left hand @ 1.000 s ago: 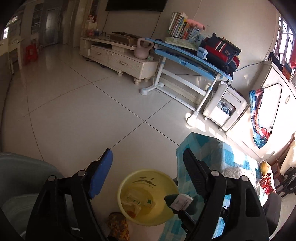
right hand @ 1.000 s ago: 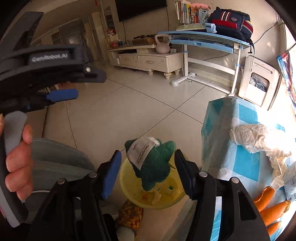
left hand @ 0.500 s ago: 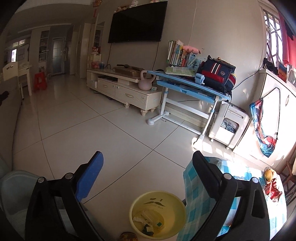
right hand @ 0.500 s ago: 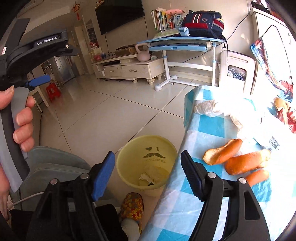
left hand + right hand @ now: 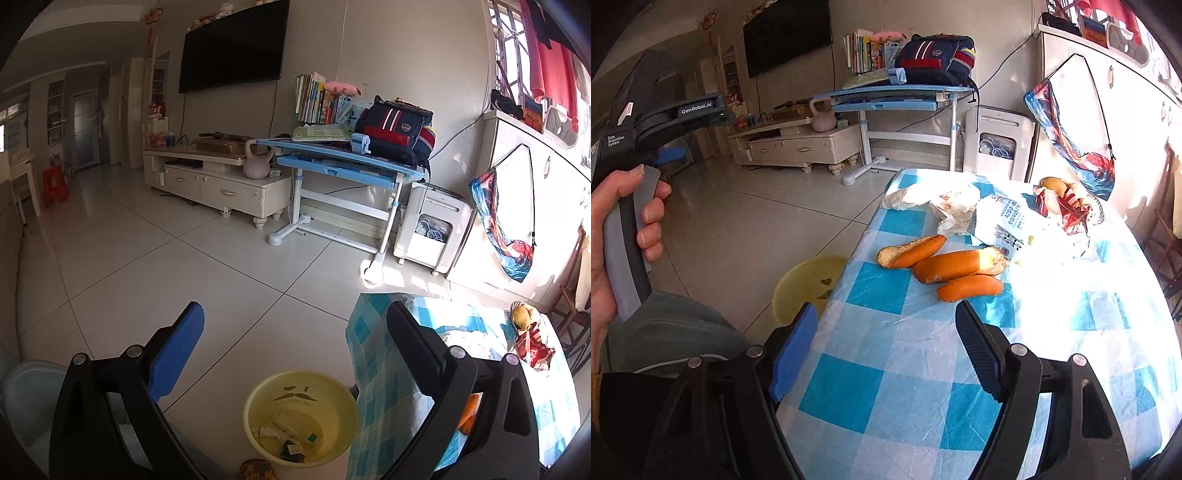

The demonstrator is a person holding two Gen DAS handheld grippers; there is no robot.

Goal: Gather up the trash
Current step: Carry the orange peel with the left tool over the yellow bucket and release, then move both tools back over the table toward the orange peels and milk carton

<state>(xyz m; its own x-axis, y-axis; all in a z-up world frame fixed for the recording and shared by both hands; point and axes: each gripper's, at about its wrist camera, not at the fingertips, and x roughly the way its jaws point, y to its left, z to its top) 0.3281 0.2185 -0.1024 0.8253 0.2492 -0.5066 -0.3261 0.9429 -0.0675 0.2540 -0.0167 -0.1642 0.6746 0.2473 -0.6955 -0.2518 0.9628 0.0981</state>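
Note:
A yellow trash bin [image 5: 300,417] stands on the floor beside the table, with scraps and a green plush piece [image 5: 291,451] inside; it also shows in the right wrist view [image 5: 805,284]. My left gripper [image 5: 295,332] is open and empty above the bin. My right gripper [image 5: 886,332] is open and empty over the blue checked tablecloth [image 5: 886,369]. Just ahead of it lie three orange peels [image 5: 956,264], crumpled white tissue [image 5: 938,201], a white printed wrapper [image 5: 1004,221] and a red wrapper [image 5: 1067,206].
A grey seat cushion [image 5: 672,332] is at my left. The floor [image 5: 166,266] runs to a TV cabinet [image 5: 218,184], a blue desk [image 5: 343,162] and a white appliance [image 5: 432,229]. A chair [image 5: 570,306] stands at the table's far right.
My right gripper opened and the green plush dropped into the bin. It then swung right over the table toward the peels. My left gripper lifted and tilted up.

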